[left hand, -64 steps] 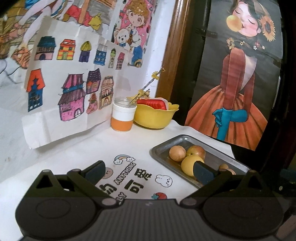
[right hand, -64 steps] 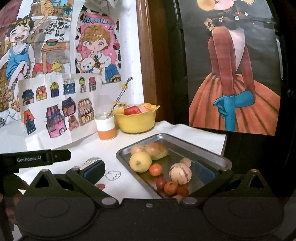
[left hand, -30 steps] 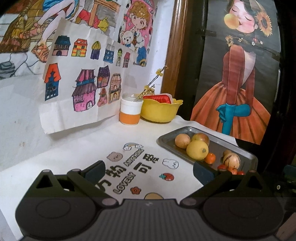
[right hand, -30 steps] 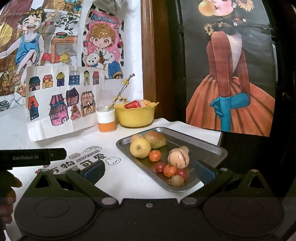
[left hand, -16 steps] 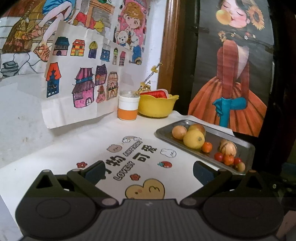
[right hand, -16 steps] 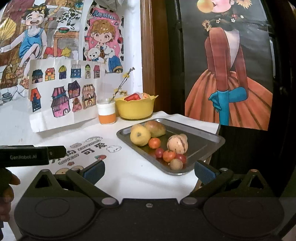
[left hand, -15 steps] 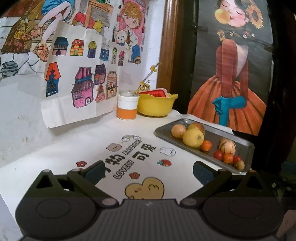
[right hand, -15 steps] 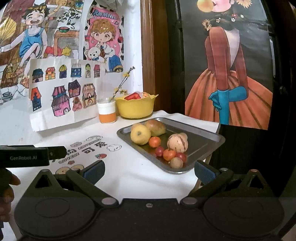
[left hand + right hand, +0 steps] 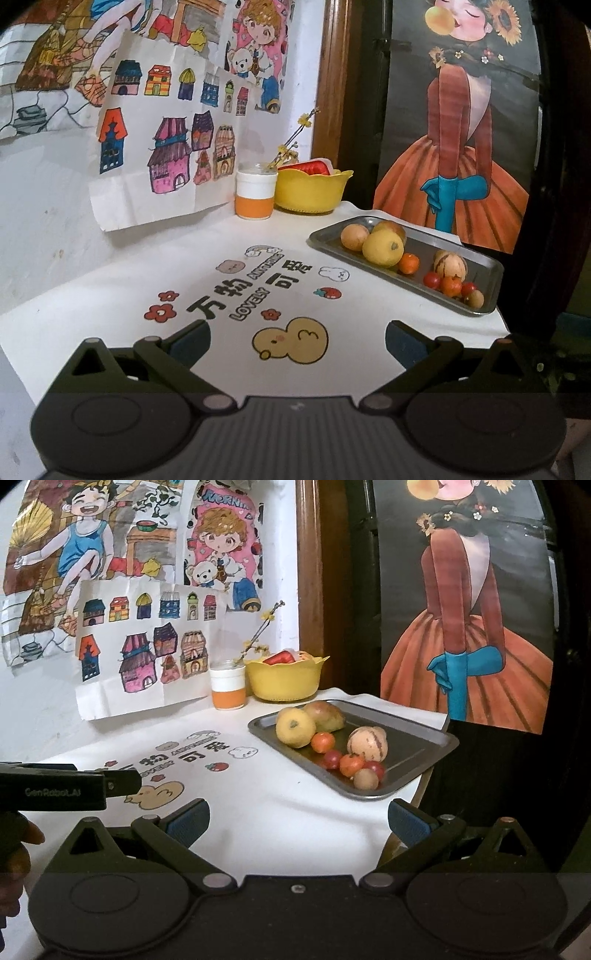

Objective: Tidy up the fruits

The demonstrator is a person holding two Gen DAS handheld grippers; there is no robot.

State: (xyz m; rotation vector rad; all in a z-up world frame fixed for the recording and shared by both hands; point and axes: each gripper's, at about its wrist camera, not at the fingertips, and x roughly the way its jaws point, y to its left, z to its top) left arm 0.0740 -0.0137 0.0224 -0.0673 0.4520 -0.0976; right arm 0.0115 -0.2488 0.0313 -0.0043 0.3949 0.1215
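Note:
A metal tray [image 9: 432, 738] [image 9: 484, 264] lies at the table's right edge holding several fruits: a yellow apple [image 9: 295, 726] [image 9: 382, 248], a brownish pear [image 9: 327, 715], a striped melon [image 9: 368, 743] [image 9: 449, 263], small oranges and cherry tomatoes [image 9: 334, 757]. A yellow bowl [image 9: 282, 680] [image 9: 310, 194] with red fruit stands at the back. My left gripper [image 9: 297, 341] hangs open over the printed tablecloth, well short of the tray. My right gripper [image 9: 297, 821] is open too, near the table's front edge, with the tray ahead of it. Neither holds anything.
A white and orange cup [image 9: 228, 688] [image 9: 256, 195] with a twig stands beside the bowl. Drawings cover the wall at left. A dark door with a poster [image 9: 465, 627] is behind the tray. The left gripper body [image 9: 66, 788] and a hand show at the right view's left edge.
Both grippers have drawn back from the tray toward the table's front, so more tablecloth and the whole tray show. Both stayed open; the fruits have not moved.

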